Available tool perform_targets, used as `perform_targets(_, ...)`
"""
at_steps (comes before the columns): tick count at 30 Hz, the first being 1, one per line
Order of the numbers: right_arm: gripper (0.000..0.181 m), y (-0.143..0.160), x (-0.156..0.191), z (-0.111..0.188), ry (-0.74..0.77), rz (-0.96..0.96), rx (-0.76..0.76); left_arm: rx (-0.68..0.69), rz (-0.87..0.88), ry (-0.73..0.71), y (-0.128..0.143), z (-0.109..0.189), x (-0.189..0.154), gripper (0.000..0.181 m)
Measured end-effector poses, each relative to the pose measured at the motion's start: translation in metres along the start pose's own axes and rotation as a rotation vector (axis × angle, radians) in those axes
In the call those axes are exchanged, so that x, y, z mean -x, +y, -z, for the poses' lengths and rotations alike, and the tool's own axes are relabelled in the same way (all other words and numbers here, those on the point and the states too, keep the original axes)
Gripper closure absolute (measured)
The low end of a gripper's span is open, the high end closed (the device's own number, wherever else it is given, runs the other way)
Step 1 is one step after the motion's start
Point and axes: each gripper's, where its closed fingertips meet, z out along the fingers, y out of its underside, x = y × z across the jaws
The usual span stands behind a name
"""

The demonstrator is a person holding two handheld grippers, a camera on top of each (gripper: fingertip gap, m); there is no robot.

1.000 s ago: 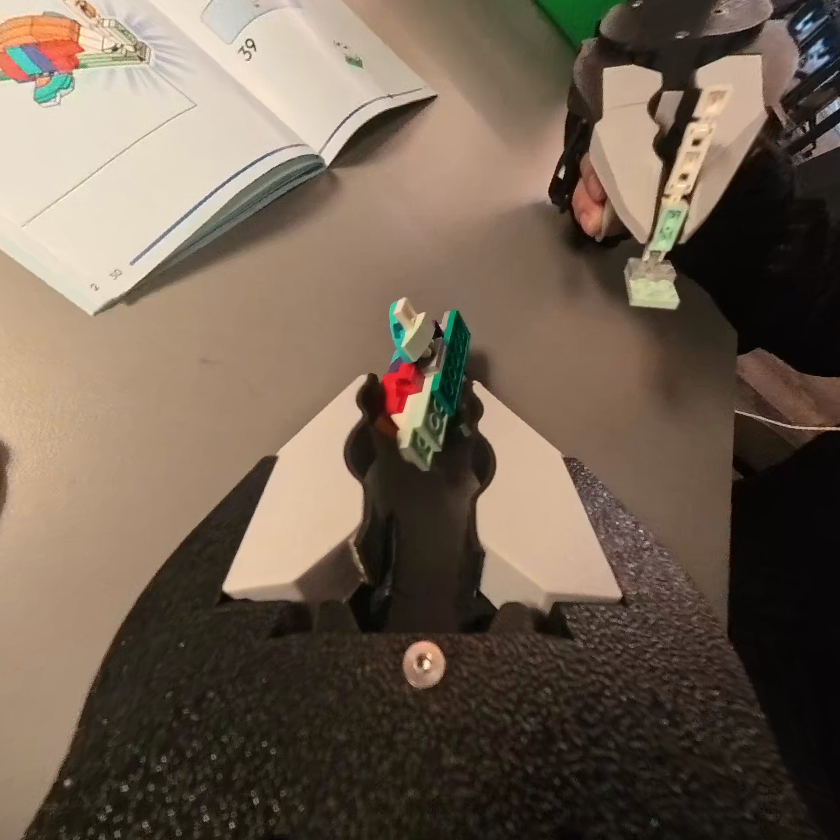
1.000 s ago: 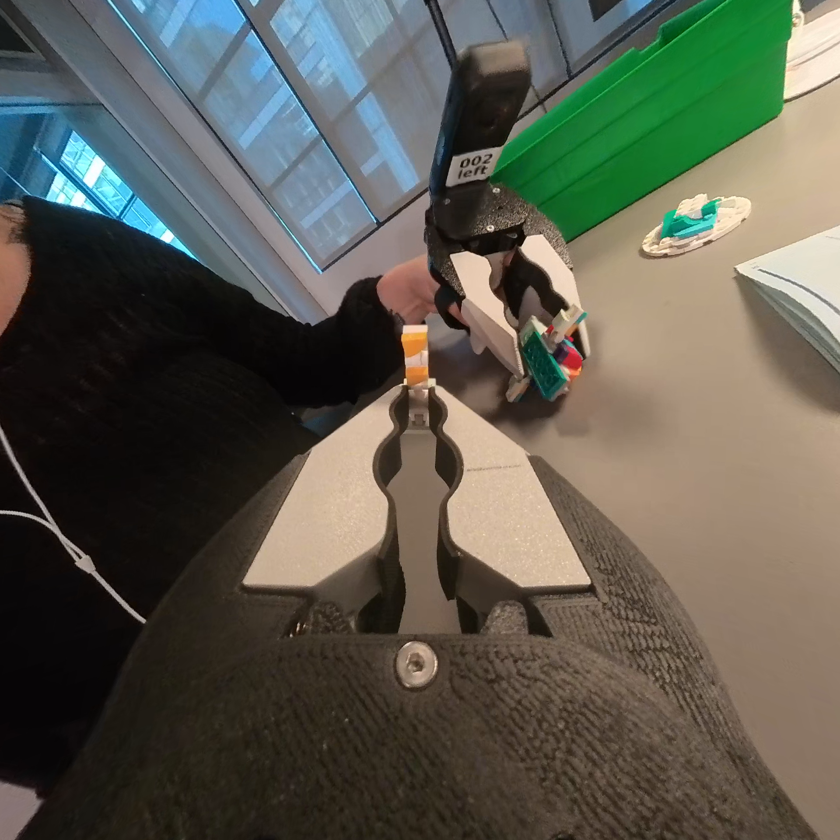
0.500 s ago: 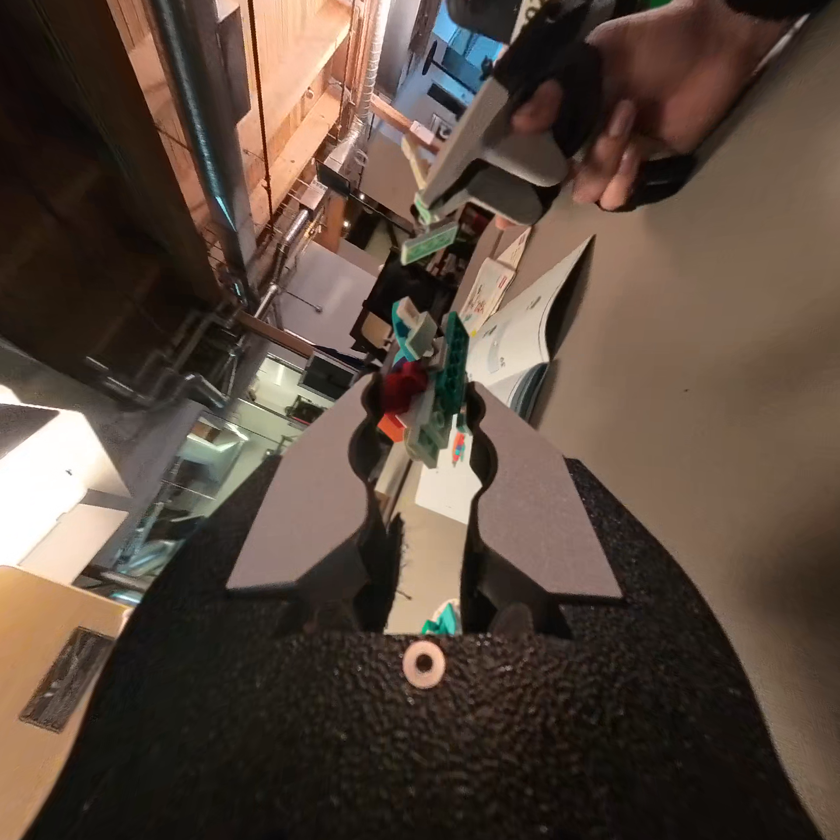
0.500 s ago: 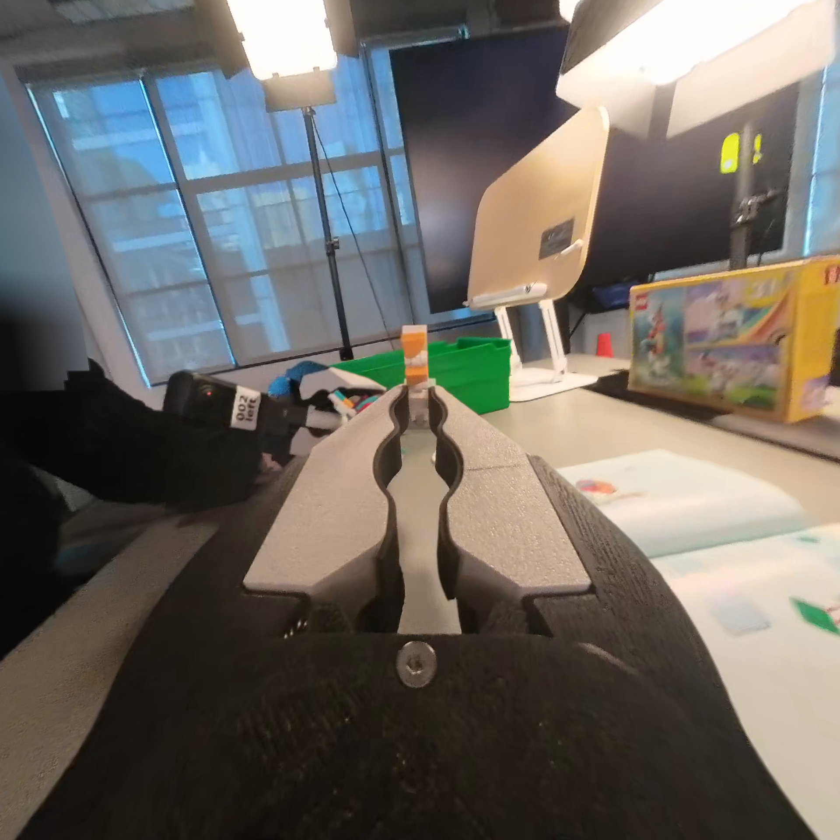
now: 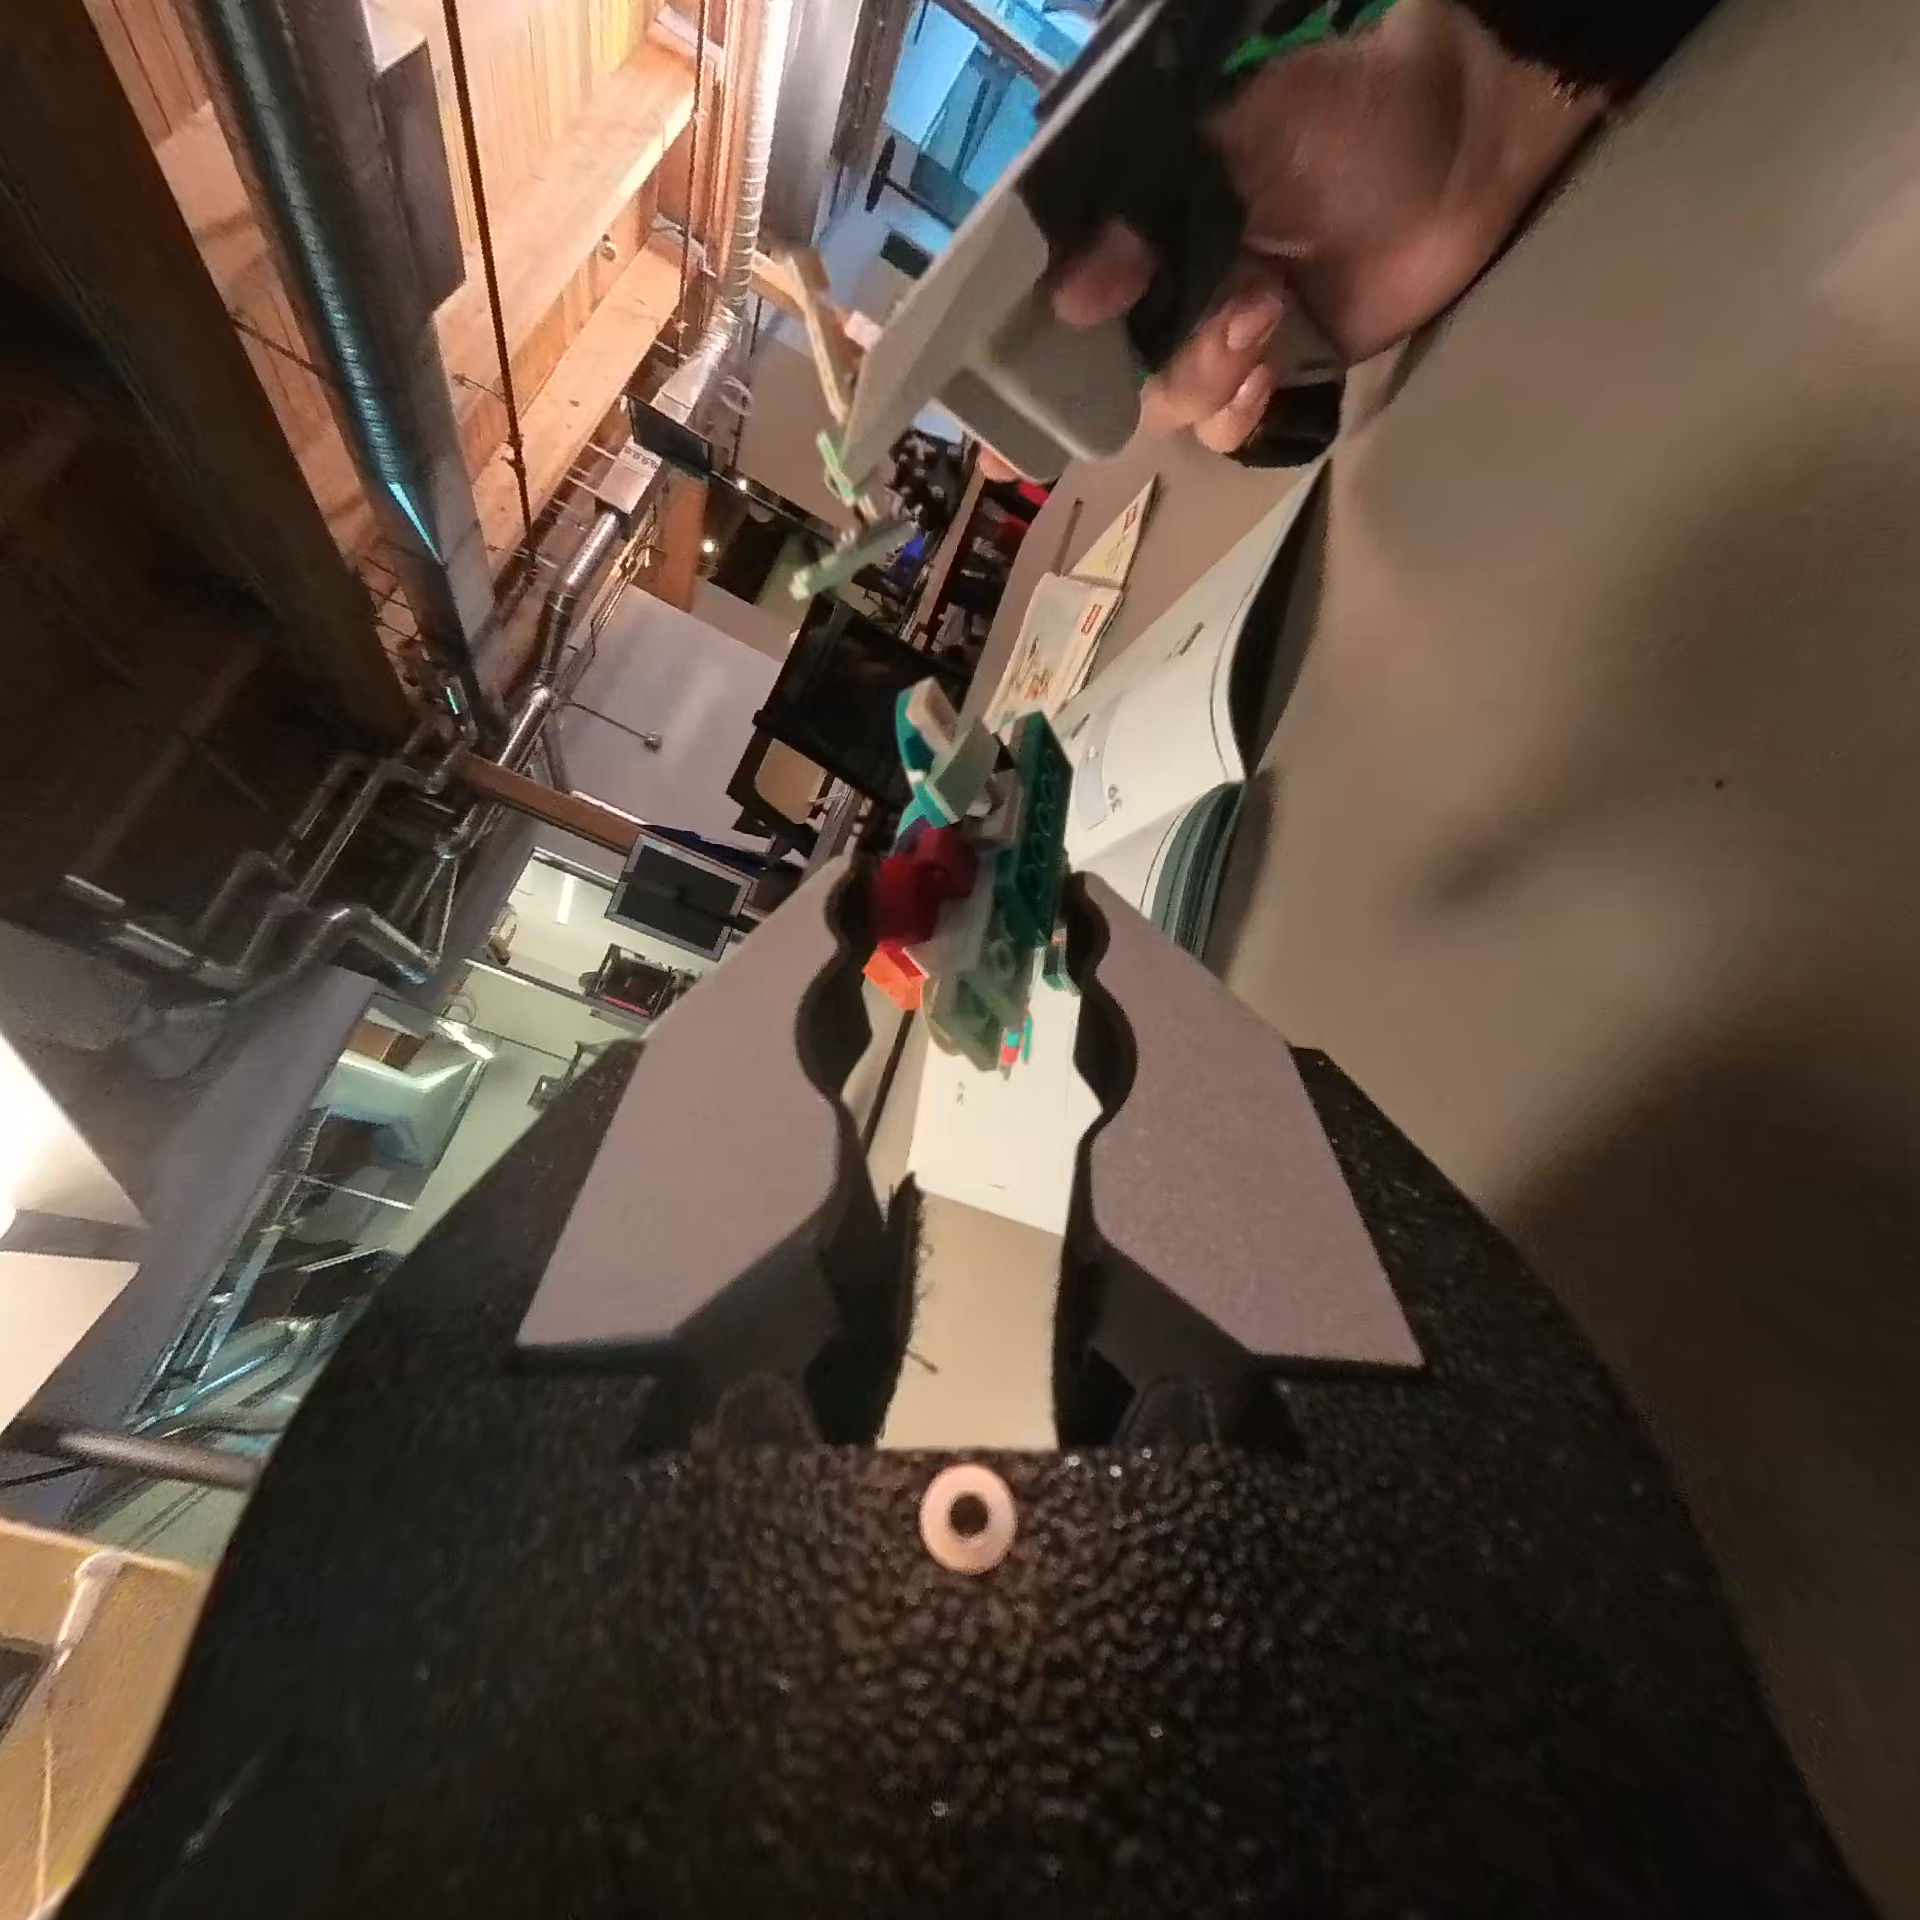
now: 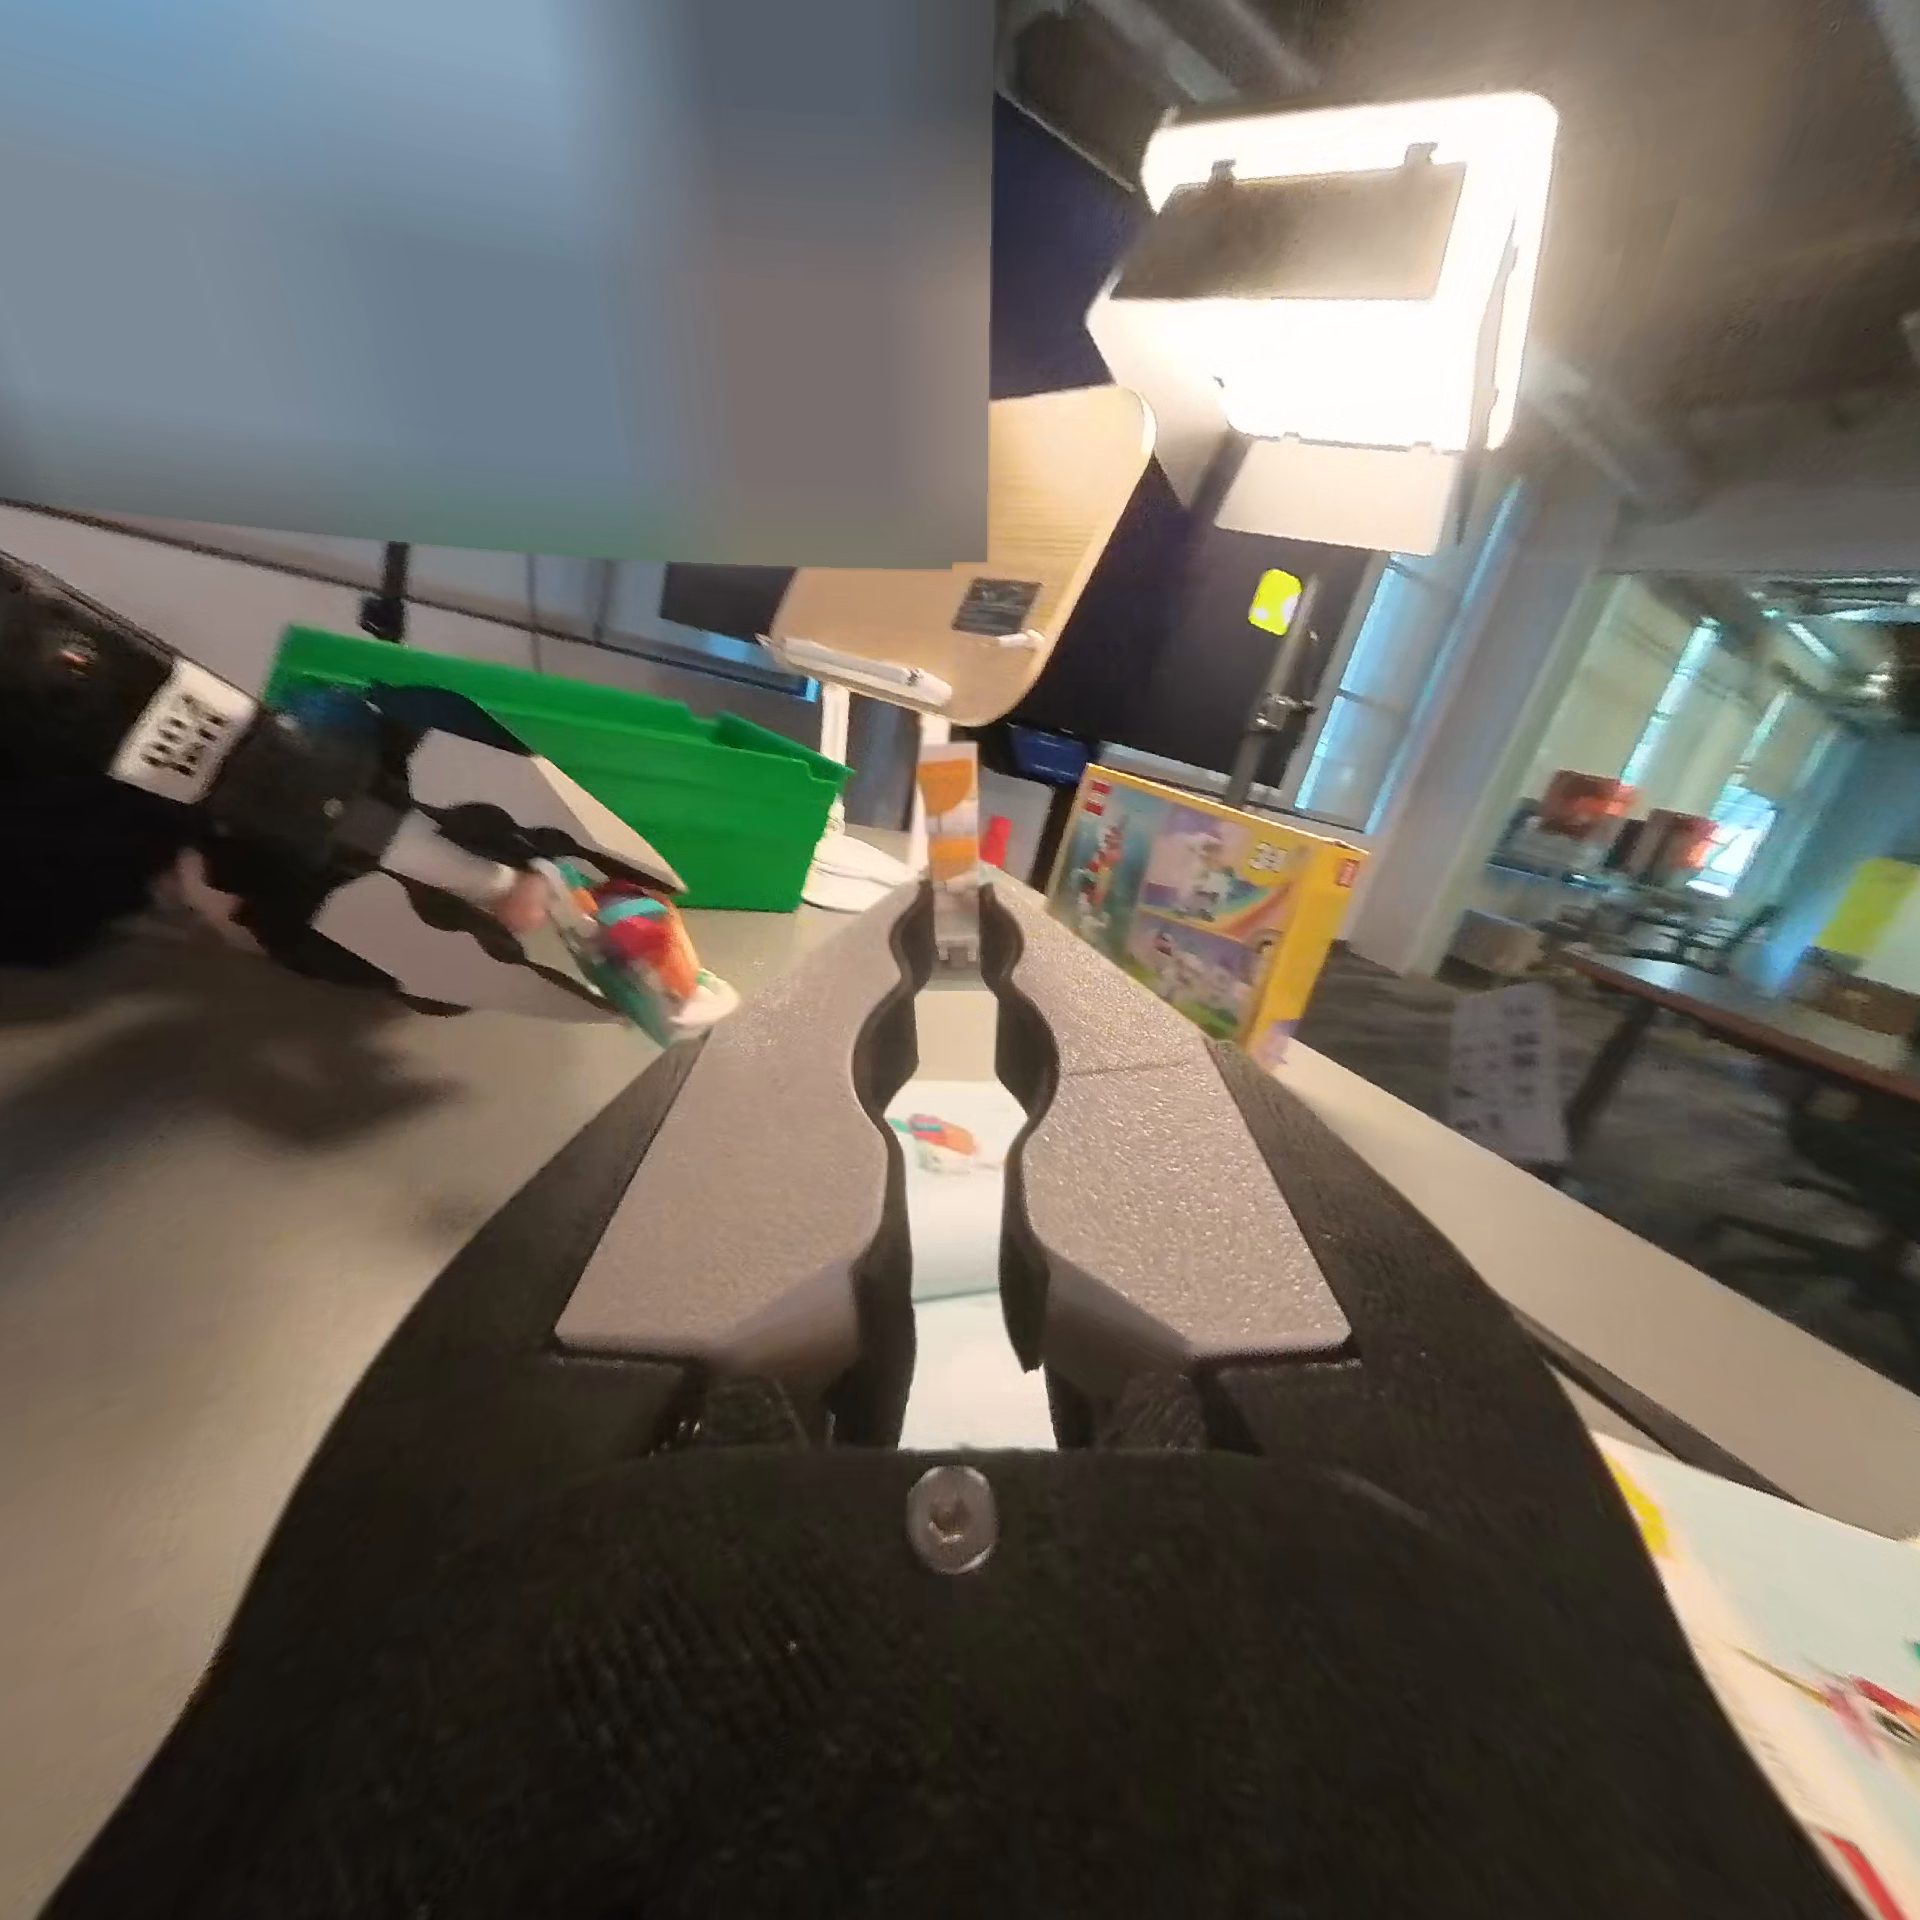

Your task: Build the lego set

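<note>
- Left wrist view: left gripper (image 5: 961,914) was pinching a small multicolour lego assembly (image 5: 977,883) at its fingertips; teal plate, red brick, orange bit, pale grey-green plates visible.
- Camera was rolled sideways, so the grey table (image 5: 1558,935) ran up the right side of the frame.
- Open instruction booklet (image 5: 1174,727) lay on the table behind the assembly.
- Right gripper (image 5: 847,483) appeared at the top, held by a hand (image 5: 1340,208); a thin pale-green piece (image 5: 842,561) hung from its tip, apart from the assembly.
- Right wrist view: right gripper's fingers were clamped on a narrow orange-and-white lego strip (image 6: 951,831) that stood upright out of the tips.
- Left gripper was at left with the colourful assembly, low over the table, blurred.
- Green bin (image 6: 665,790), yellow lego box (image 6: 1195,914), bright light panel (image 6: 1340,270) behind.
</note>
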Motion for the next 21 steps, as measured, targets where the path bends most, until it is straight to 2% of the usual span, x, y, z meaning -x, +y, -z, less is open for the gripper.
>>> perform_targets(4,0.175,0.007,-0.016,0.002,0.079,0.050,0.045,-0.037,0.036,0.025,-0.005,0.002,-0.002,0.147)
perform_targets(14,0.175,0.016,-0.027,0.003,0.125,0.021,0.078,-0.009,0.085,0.041,0.004,0.000,-0.002,0.147)
perform_targets(21,0.175,0.020,-0.030,0.003,0.146,0.033,0.099,0.006,0.058,0.096,0.009,-0.003,-0.011,0.147)
